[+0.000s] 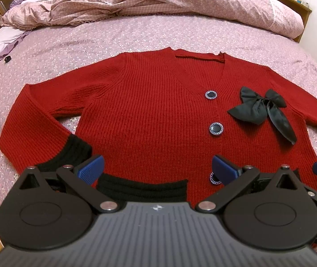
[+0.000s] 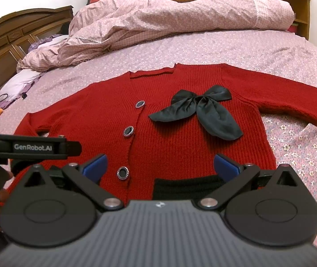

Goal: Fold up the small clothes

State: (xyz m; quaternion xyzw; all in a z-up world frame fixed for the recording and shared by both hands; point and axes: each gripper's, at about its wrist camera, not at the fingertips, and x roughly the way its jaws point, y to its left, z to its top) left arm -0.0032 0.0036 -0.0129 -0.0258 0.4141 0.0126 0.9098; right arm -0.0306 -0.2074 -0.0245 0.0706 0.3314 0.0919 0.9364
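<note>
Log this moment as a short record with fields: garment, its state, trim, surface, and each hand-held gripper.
garment: red knit cardigan
state: laid flat, front up, buttoned, sleeves spread to the sides, not yet folded
trim: black bow on the chest; three dark buttons down the front; black hem band
surface: bed with pink floral sheet; rumpled duvet behind
left hand-held gripper: open, at the hem, holding nothing
right hand-held gripper: open, at the hem, holding nothing

Home bedroom: bed (image 2: 203,51), rumpled duvet (image 2: 158,17), wooden headboard (image 2: 13,33).
</note>
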